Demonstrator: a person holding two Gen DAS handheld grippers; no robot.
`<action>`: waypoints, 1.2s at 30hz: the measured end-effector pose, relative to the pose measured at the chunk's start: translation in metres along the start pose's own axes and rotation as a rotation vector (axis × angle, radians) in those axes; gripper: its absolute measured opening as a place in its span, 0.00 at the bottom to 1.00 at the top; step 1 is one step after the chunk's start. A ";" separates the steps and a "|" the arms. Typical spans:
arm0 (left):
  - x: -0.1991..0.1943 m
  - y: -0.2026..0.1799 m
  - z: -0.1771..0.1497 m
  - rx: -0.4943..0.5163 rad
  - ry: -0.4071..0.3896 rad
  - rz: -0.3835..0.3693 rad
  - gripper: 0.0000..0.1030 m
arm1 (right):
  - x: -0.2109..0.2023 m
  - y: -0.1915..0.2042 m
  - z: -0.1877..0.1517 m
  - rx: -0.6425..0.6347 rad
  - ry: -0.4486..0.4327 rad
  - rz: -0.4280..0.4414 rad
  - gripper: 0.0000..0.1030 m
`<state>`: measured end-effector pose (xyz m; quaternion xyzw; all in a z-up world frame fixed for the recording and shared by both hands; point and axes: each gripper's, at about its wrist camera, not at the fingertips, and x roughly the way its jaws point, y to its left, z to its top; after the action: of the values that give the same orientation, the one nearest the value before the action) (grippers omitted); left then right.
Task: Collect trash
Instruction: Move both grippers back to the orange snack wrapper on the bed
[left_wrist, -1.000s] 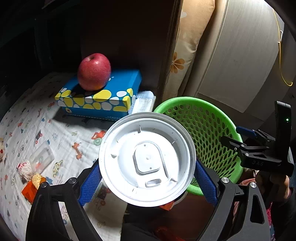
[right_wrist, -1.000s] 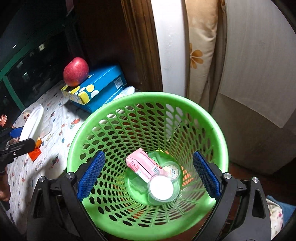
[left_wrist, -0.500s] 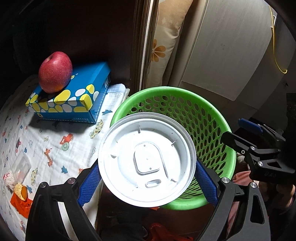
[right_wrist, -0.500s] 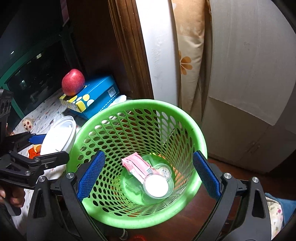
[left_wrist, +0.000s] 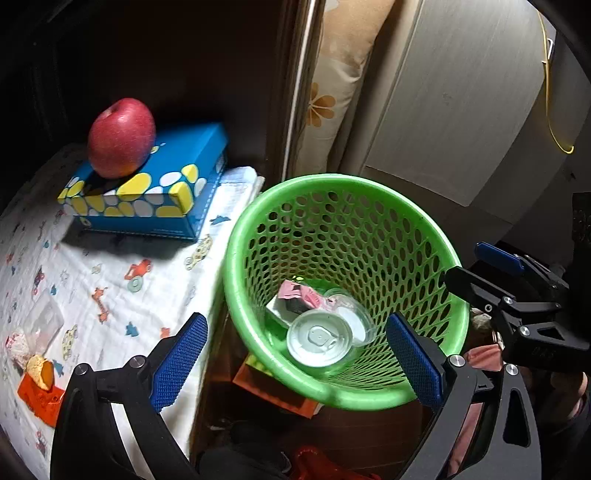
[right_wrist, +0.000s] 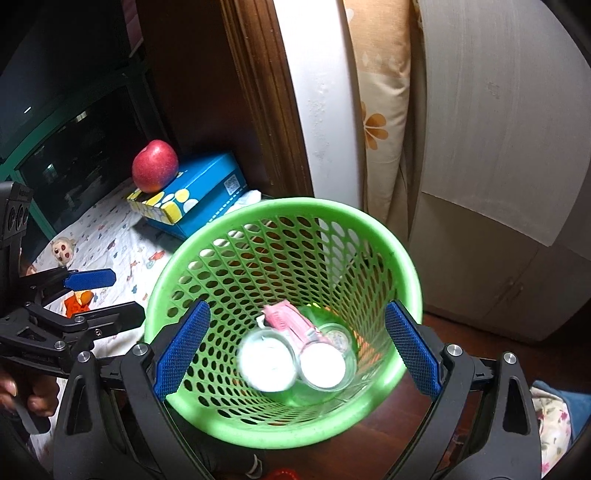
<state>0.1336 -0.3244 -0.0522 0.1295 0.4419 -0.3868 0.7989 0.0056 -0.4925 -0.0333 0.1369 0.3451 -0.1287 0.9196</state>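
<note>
Left gripper (left_wrist: 295, 354) hangs over the near rim of the green basket (left_wrist: 436, 236), jaws opening, already wide, nothing between the blue pads (left_wrist: 179, 360). The white lid (left_wrist: 319, 341) lies inside the basket near the bottom, tilted, looks blurred in the right wrist view so it may be mid-fall, cannot tell. Beside it a clear plastic cup (right_wrist: 325, 363) with a white inside and a pink wrapper (left_wrist: 308, 295), all at the basket bottom. Right gripper (right_wrist: 297, 350) points down into the same basket from the other side, jaws wide, pads apart with only the basket seen between them, gripping nothing. In the left wrist view the right gripper shows at the right edge, just beside the basket rim. Basket stands on a dark wooden floor, touching or just beside the edge of the bed covered by a white printed sheet (left_wrist: 110, 280). On the bed: blue tissue box (left_wrist: 155, 192) with a red apple (left_wrist: 122, 136) resting on top, an orange wrapper (left_wrist: 37, 391) with a peel scrap near the left edge, and a clear bag (left_wrist: 44, 325) close to it. Small doll face (right_wrist: 61, 251) on the sheet in the right wrist view. Floral curtain (right_wrist: 380, 122) and pale cabinet (right_wrist: 498, 147) behind the basket.
</note>
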 end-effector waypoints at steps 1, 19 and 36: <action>-0.004 0.006 -0.003 -0.008 -0.004 0.021 0.91 | 0.000 0.003 0.000 -0.004 0.000 0.007 0.92; -0.069 0.141 -0.073 -0.308 -0.047 0.242 0.91 | 0.027 0.094 0.007 -0.146 0.038 0.142 0.92; -0.084 0.274 -0.150 -0.656 -0.044 0.322 0.77 | 0.057 0.189 0.005 -0.263 0.091 0.264 0.92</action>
<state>0.2175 -0.0166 -0.1083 -0.0742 0.4990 -0.0962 0.8580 0.1128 -0.3267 -0.0374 0.0652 0.3794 0.0458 0.9218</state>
